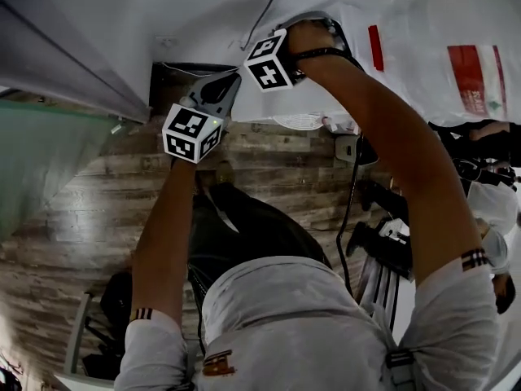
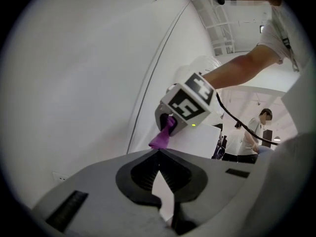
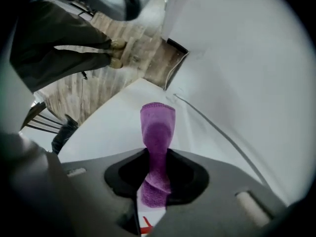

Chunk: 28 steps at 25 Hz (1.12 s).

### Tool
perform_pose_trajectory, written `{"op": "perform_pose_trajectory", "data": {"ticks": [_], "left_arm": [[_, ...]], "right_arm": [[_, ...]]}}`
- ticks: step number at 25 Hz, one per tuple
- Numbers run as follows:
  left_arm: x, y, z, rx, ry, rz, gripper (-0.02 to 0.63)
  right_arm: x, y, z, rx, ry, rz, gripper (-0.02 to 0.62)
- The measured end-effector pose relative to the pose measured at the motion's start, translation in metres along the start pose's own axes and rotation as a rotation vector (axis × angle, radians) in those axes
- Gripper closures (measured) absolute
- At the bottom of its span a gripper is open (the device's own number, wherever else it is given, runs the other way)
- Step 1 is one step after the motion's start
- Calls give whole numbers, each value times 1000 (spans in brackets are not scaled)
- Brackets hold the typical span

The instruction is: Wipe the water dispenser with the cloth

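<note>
Right now our right claw (image 3: 157, 154) is squeezed tight on the soft purple cloth (image 3: 157, 127). The end of the cloth sticks out over the smooth side of the big white water dispenser (image 3: 106, 132). We cannot tell if the cloth touches it. Our left claw (image 2: 159, 151) is closed with nothing in it, and it points at the right one from close by. Far down below us is the brown wooden floor (image 1: 269, 169).

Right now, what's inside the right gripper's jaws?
A purple cloth, pinched in the right gripper; its end pokes out over the white water dispenser. Its other end hides behind the jaws.
</note>
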State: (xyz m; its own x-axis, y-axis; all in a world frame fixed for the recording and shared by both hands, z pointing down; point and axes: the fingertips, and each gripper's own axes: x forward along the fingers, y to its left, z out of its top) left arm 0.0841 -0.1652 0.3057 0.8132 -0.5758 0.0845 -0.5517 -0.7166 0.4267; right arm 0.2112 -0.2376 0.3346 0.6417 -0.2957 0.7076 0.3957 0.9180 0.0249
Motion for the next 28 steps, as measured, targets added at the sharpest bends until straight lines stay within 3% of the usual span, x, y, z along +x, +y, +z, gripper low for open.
{"op": "perform_pose_trajectory", "data": {"ticks": [5, 14, 23, 28], "left_arm": [[-1, 2, -14, -13, -5, -6, 607], [-1, 15, -39, -26, 11, 14, 607], [2, 15, -44, -31, 8, 20, 607], [-9, 19, -48, -43, 10, 46, 607]], "right_arm": [[29, -34, 7, 26, 40, -24, 499], [81, -49, -1, 32, 115, -29, 499], [109, -42, -4, -23, 185, -26, 499], [97, -18, 4, -61, 168, 23, 499]]}}
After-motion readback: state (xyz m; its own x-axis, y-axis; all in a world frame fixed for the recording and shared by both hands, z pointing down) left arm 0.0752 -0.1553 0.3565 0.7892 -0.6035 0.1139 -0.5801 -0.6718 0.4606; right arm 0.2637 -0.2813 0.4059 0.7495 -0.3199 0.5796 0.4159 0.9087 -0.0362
